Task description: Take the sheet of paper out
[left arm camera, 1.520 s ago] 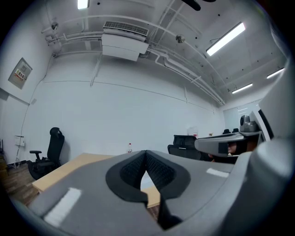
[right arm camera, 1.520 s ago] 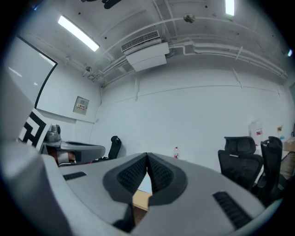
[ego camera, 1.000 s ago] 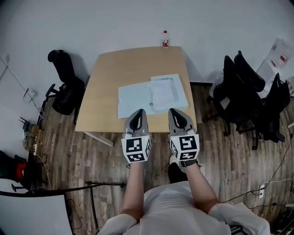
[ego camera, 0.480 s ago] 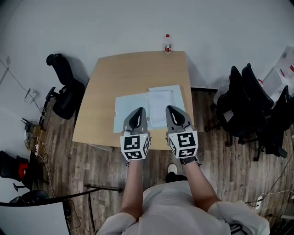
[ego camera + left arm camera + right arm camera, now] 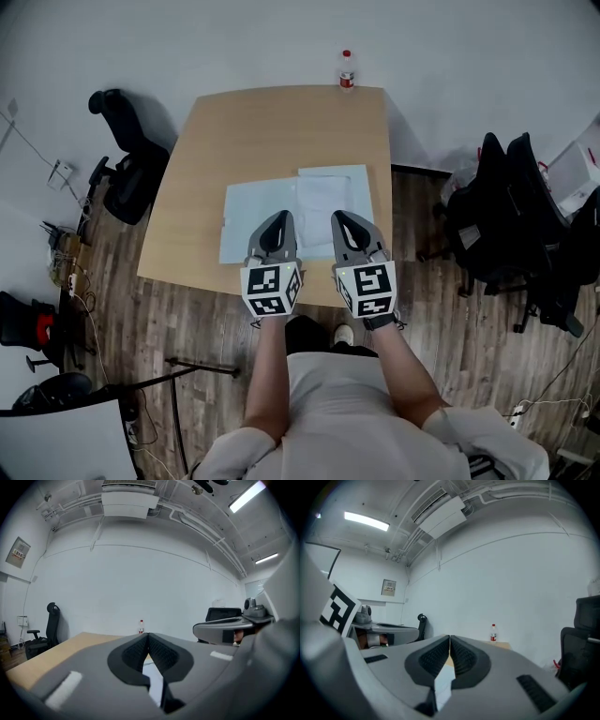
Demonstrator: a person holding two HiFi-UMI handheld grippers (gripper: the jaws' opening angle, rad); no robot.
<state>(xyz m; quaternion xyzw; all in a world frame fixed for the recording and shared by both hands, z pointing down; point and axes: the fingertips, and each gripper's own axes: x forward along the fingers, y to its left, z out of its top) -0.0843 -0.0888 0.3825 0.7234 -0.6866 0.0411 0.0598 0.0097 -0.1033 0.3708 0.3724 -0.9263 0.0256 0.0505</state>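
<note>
A pale blue folder lies on the wooden table near its front edge, with a white sheet of paper on its right half. My left gripper hovers over the folder's lower middle, jaws shut and empty. My right gripper hangs over the lower edge of the white sheet, also shut with nothing in it. In the left gripper view the closed gripper points level across the table. The right gripper view shows its gripper closed in the same way.
A small bottle with a red cap stands at the table's far edge; the same bottle shows in the left gripper view and the bottle in the right one. A black office chair is left of the table, and more black chairs stand at the right.
Both grippers have moved forward together, from the table's front edge to over the folder and sheet. Both stayed shut.
</note>
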